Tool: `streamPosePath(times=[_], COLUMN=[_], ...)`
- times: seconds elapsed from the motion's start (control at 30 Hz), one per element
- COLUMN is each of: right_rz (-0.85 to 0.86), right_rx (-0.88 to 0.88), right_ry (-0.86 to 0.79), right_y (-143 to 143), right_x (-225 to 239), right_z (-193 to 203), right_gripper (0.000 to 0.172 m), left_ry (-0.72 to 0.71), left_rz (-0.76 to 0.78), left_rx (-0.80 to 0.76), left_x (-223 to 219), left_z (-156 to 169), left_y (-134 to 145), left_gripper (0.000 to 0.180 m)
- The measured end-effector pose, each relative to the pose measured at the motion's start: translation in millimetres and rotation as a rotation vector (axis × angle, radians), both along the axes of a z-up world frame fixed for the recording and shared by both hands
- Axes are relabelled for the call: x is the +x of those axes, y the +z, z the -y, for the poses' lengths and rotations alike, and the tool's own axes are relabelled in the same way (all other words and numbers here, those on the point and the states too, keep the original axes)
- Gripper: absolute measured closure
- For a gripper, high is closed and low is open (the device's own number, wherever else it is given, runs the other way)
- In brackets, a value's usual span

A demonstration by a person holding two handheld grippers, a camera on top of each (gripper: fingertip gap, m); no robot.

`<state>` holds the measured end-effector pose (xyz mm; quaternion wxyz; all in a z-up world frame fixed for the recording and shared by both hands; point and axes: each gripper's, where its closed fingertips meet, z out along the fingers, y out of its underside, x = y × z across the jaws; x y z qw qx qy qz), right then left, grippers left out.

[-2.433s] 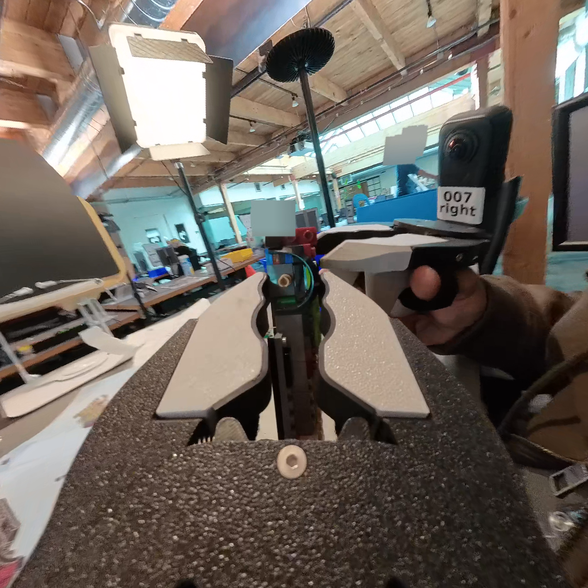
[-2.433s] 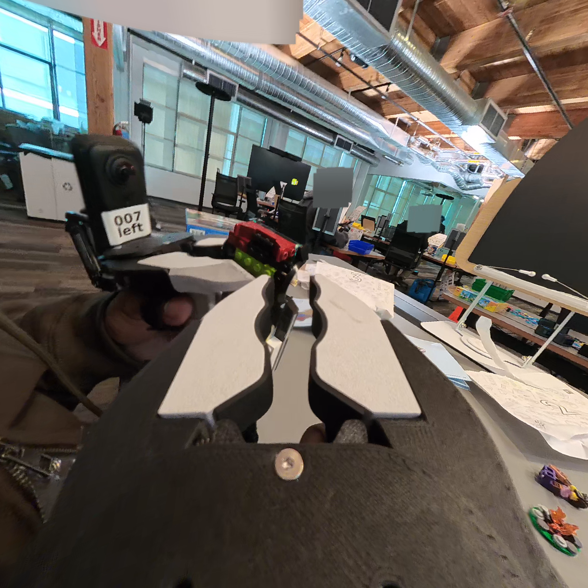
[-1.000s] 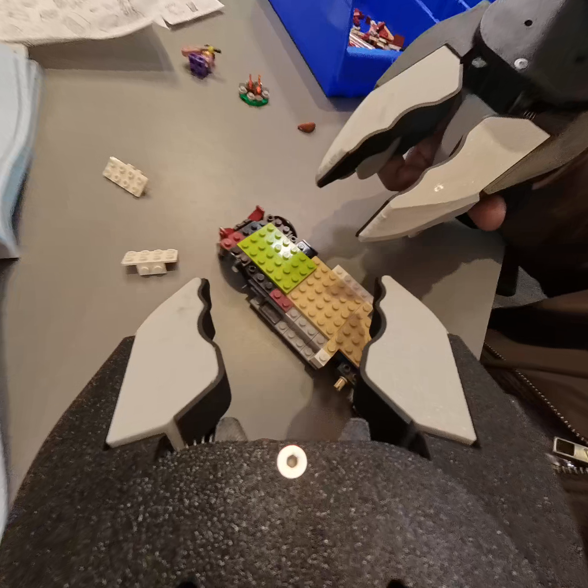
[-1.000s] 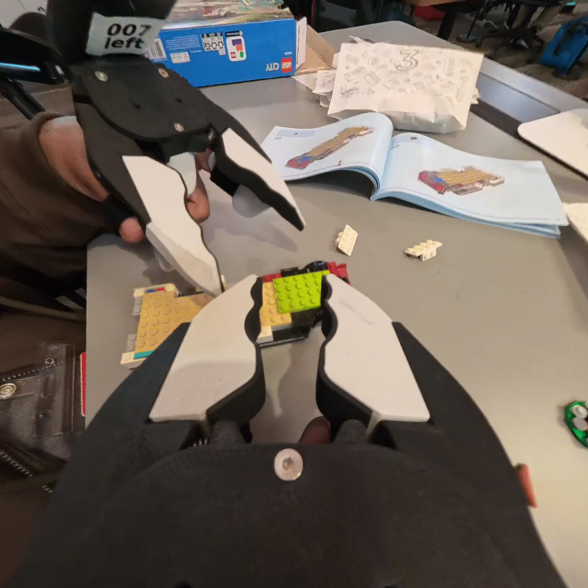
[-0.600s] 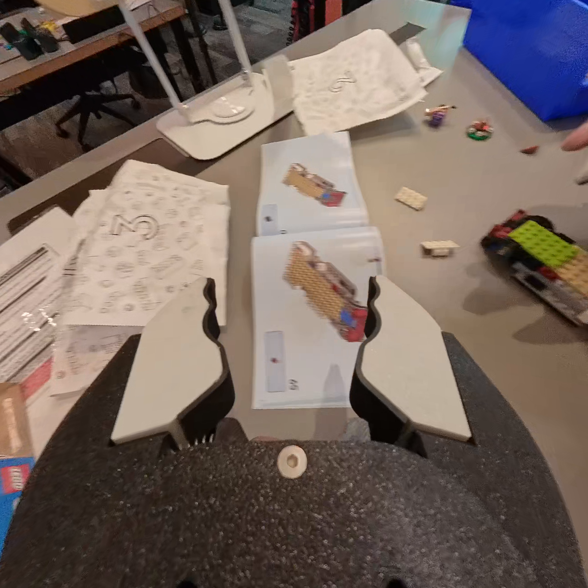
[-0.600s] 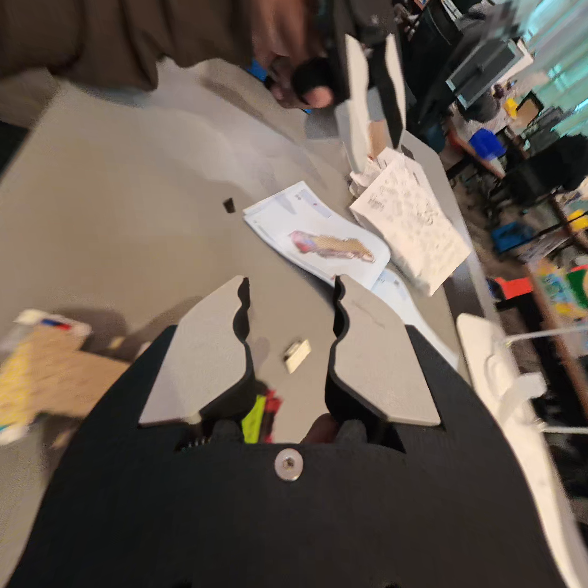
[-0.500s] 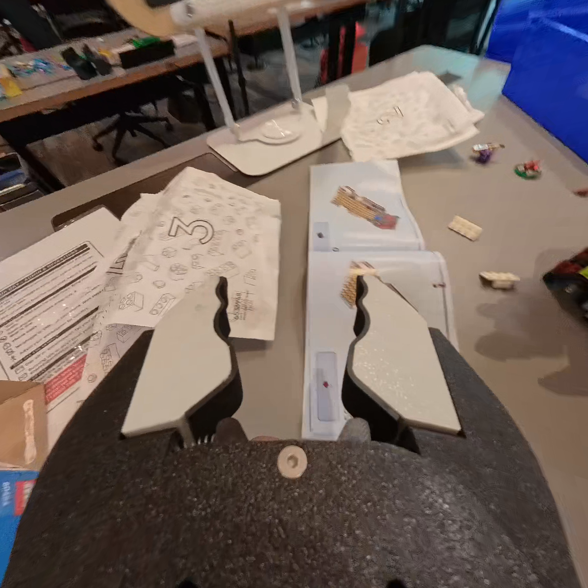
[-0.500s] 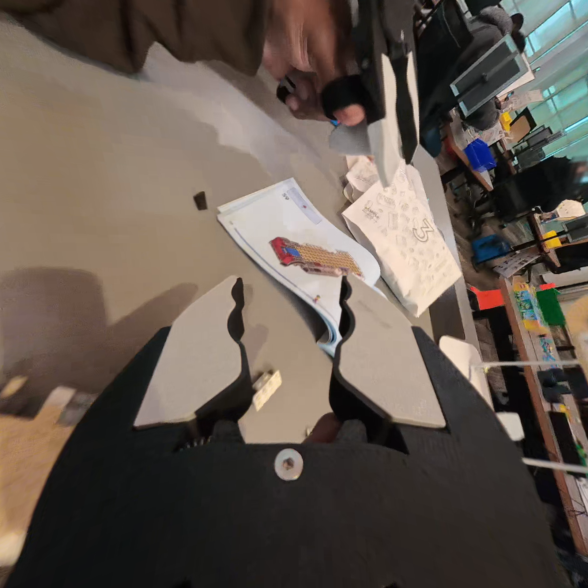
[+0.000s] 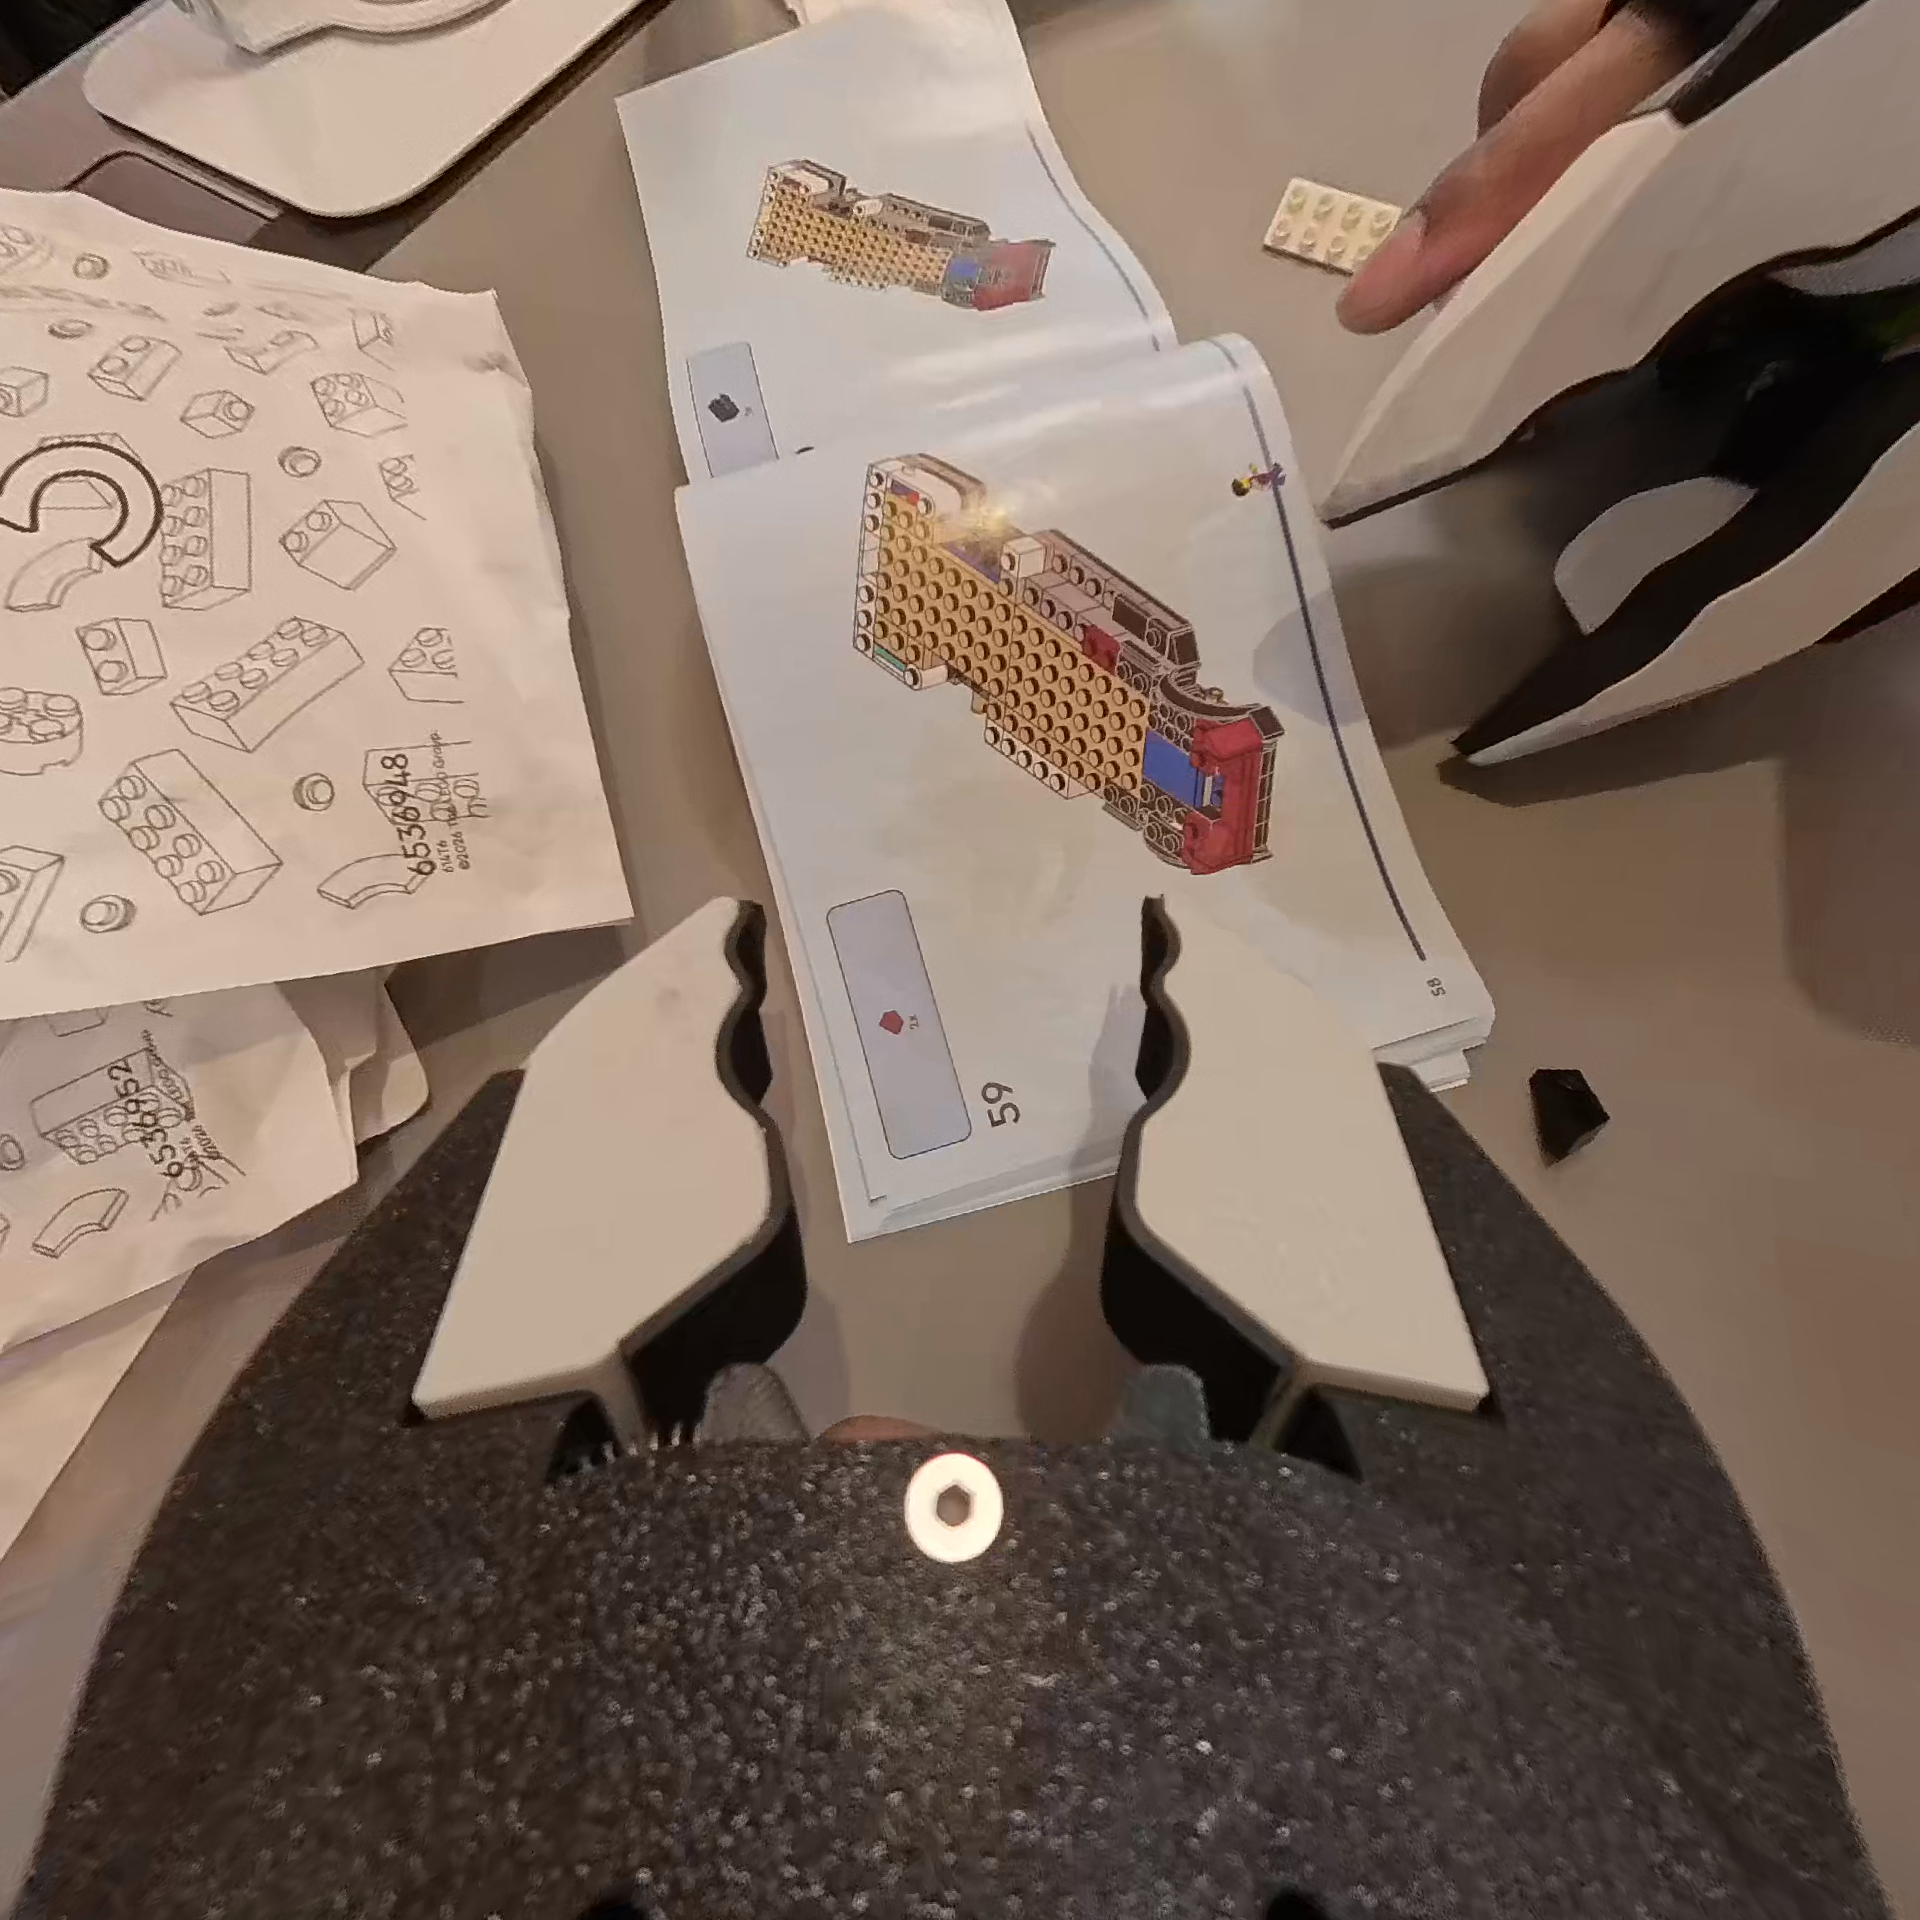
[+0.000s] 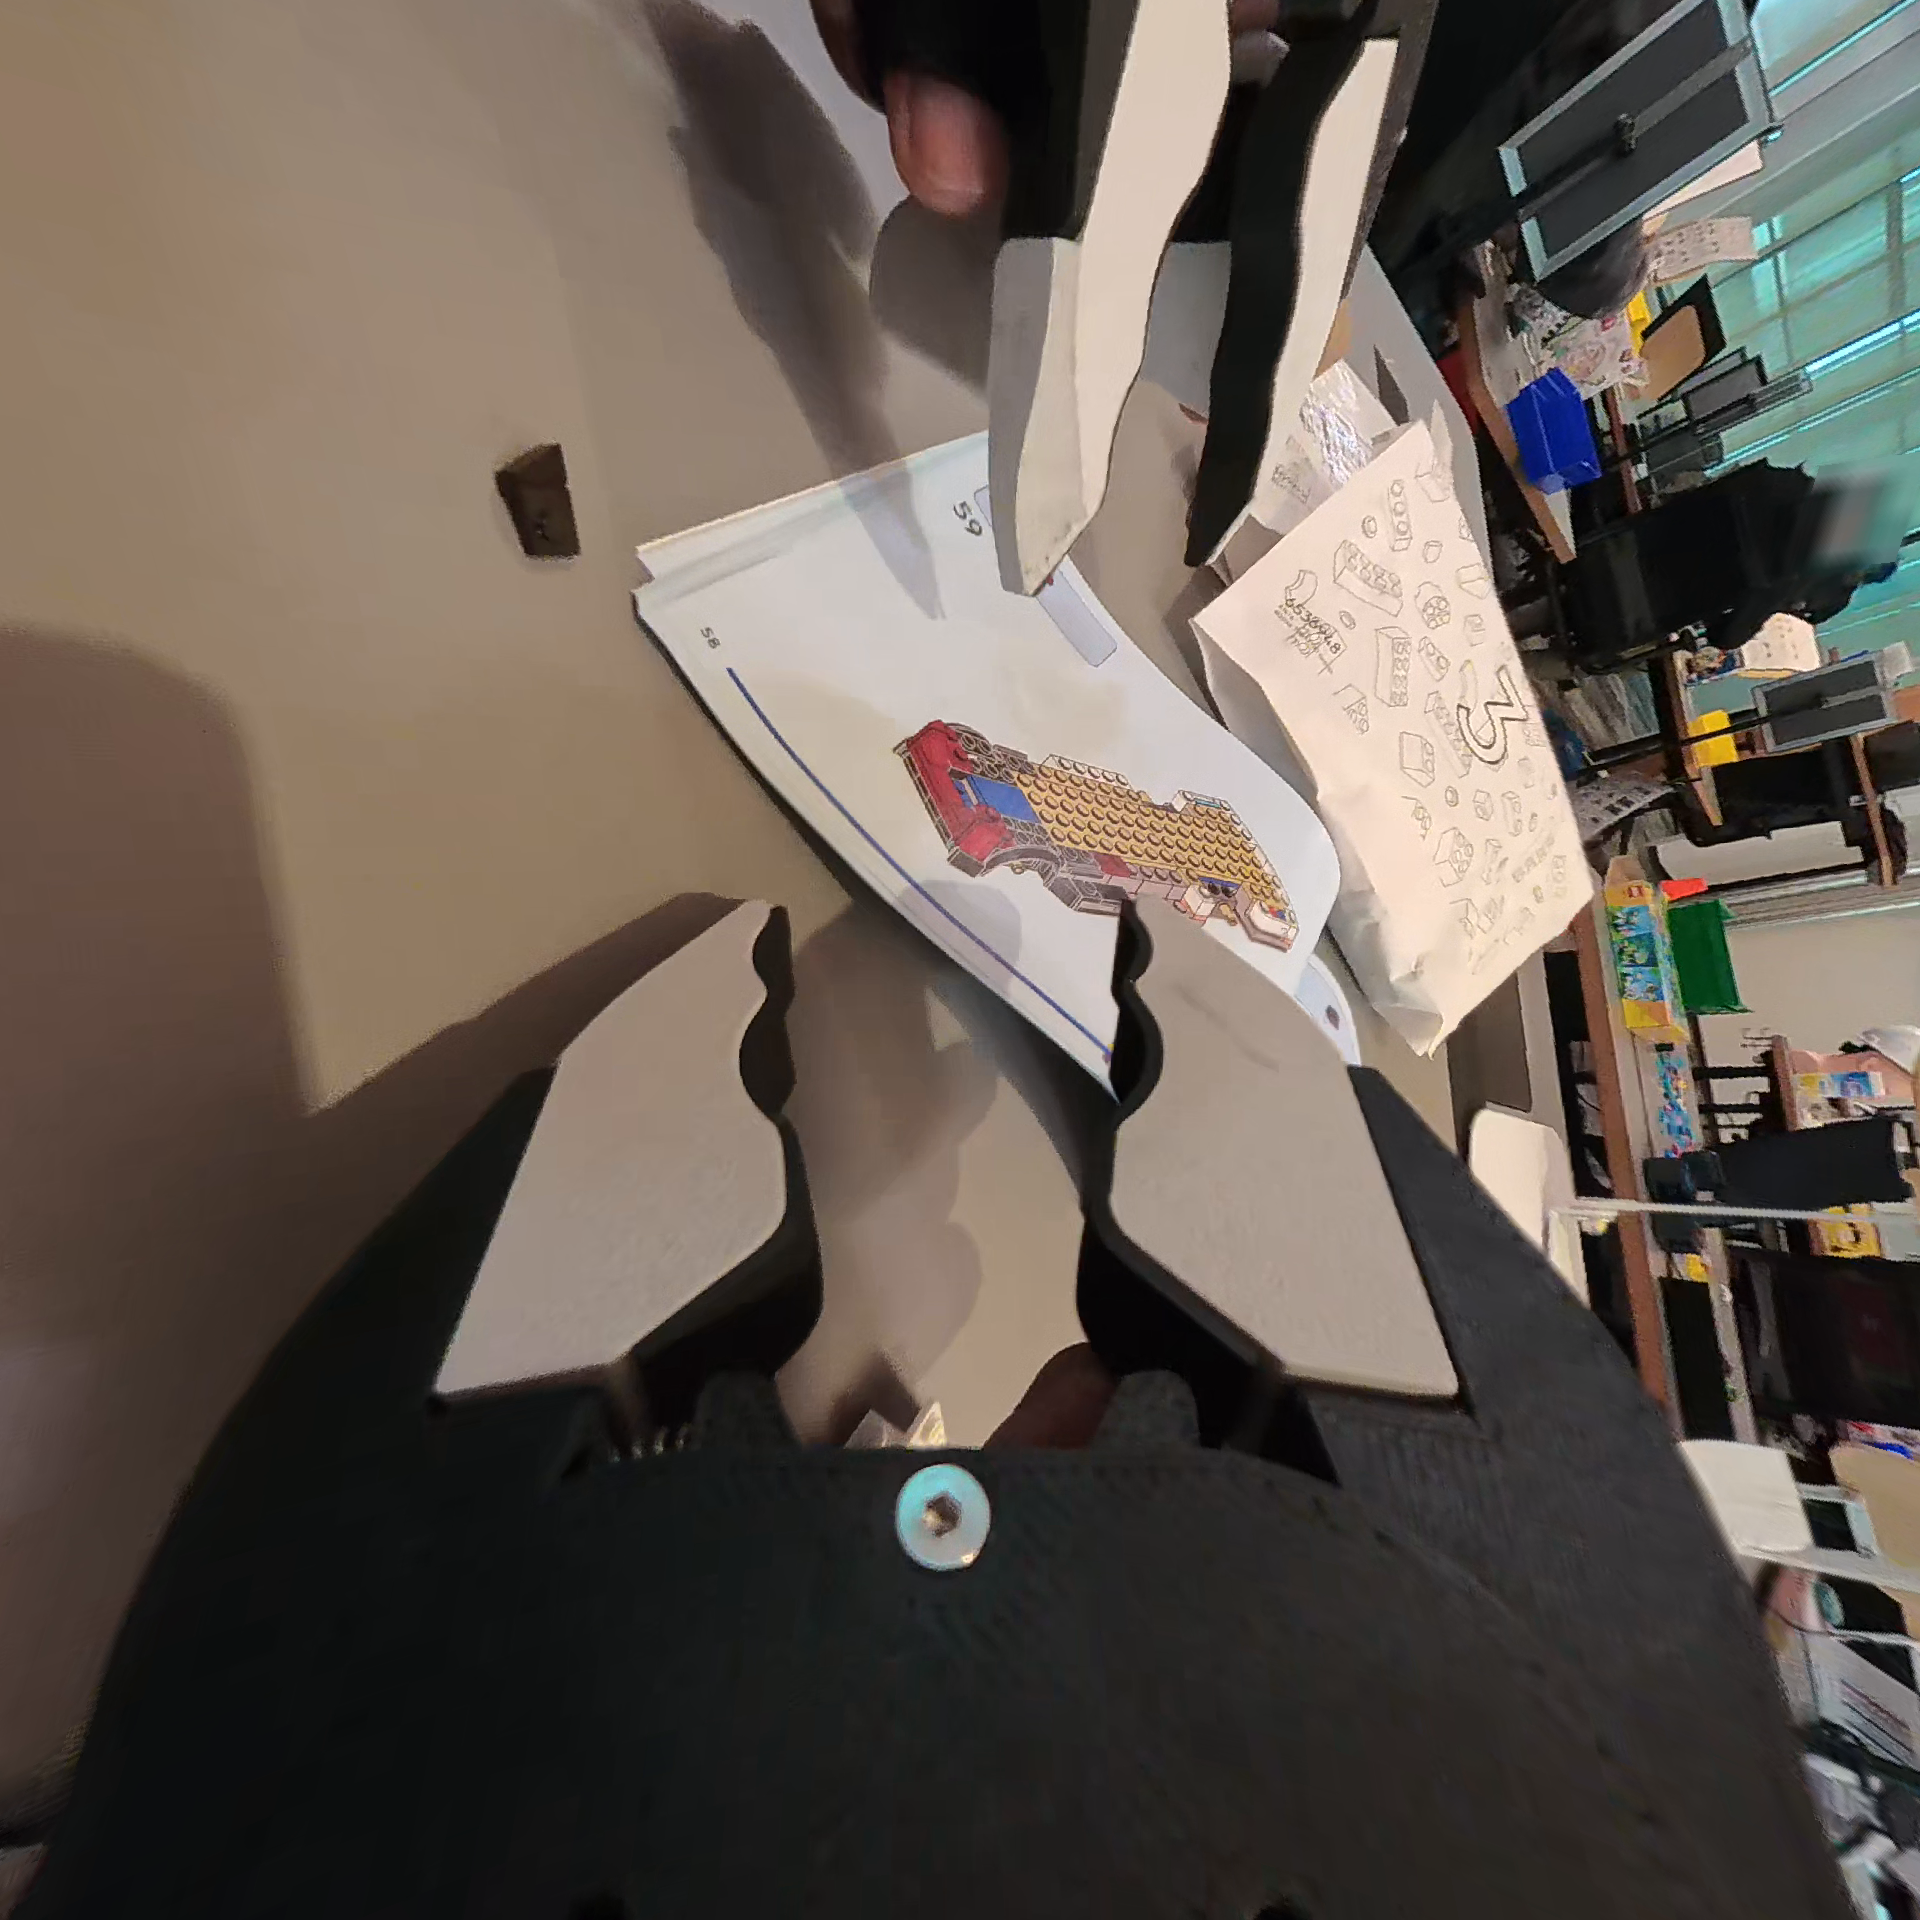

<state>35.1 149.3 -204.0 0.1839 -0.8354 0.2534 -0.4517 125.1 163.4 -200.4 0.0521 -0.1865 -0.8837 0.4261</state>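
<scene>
The open instruction booklet (image 9: 1049, 644) lies flat on the grey table (image 9: 1621, 1039) in the middle of the left wrist view, its upper leaf bowed at the spine, so the printed drawing of a tan, blue and red brick model faces up where both cameras look down on it; this seems the thing both tools are gathered round. The left gripper (image 9: 948, 914) hangs over the booklet's near page at lower centre of its frame, jaws spread wide with nothing between them but the page below, and I cannot tell whether the tips touch the paper. The right gripper (image 10: 945, 920) is likewise spread and bare in its own view, its right fingertip over the booklet's edge (image 10: 935, 894); from the left wrist view it enters at the upper right, cut off by the frame, a finger of the hand that holds it (image 9: 1455, 197) reaching past. Left of the booklet lie white paper bags (image 9: 260, 582) printed with brick outlines, one overlapping another. A small cream plate piece (image 9: 1330, 223) sits at upper right, partly behind the finger, and a small dark sloped piece (image 9: 1567, 1112) rests just off the booklet's lower right corner. A white flat base (image 9: 343, 94) is cut off at the top left
</scene>
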Motion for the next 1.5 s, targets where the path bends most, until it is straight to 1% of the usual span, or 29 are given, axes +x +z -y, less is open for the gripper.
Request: streamPosePath(times=[0.2,0.37,0.57,0.73,0.9,1.13,1.5], right_rz=[0.026,0.038,0.039,0.034,-0.033,-0.135,-0.148], right_rx=[-0.051,-0.010,-0.005,0.021,0.031,0.064,0.047], right_ry=[-0.026,-0.022,-0.012,0.032,0.065,0.049,0.016], right_y=[-0.7,2.2,0.7,2.2,-3.0,-7.2,-7.6], right_x=[6.5,8.9,12.3,10.7,11.3,17.9,25.1], right_z=[2.2,-0.3,-4.1,-16.3,-27.9,-29.7,-27.7], right_gripper=[0.113,0.115,0.116,0.115,0.112,0.112,0.115], left_ry=[0.005,-0.011,-0.028,-0.027,-0.013,0.007,0.030], left_rz=[0.034,0.066,0.069,0.059,0.035,0.018,0.017], left_rx=[0.056,0.105,0.105,0.108,0.108,0.112,0.114], left_x=[-4.7,-9.7,-17.1,-18.9,-18.7,-16.9,-18.2], left_z=[1.3,2.0,4.6,6.2,9.1,11.3,16.1], left_y=[-13.6,-25.6,-25.7,-26.1,-26.7,-27.0,-27.3], left_gripper=[0.111,0.111,0.112,0.112,0.112,0.112,0.114])
